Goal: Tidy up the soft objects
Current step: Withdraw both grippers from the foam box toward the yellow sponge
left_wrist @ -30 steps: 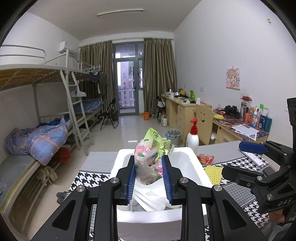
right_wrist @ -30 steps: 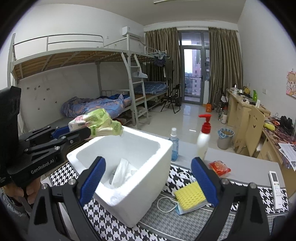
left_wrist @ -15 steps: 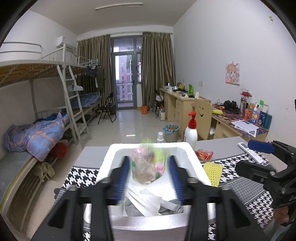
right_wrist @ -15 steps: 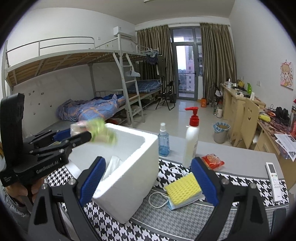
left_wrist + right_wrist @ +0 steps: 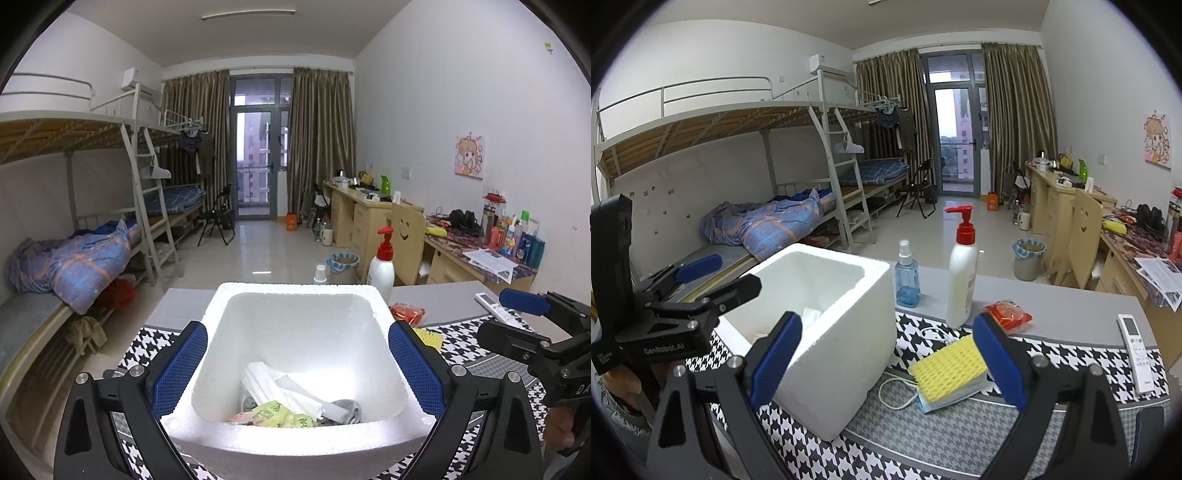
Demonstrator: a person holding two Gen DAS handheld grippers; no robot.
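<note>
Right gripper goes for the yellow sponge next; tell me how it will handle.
The yellow sponge looks porous, so probably light and squashy. It rests on a face mask, which may drag along.

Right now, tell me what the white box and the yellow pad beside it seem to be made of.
White box: apparently expanded polystyrene foam; thick walls, matte, grainy, crumbly rim.
Yellow pad: probably a soft foam or mesh sleeve; bright yellow with a waffle-like net texture, resting on a pale blue face mask with white ear loops, likely nonwoven fabric.
</note>
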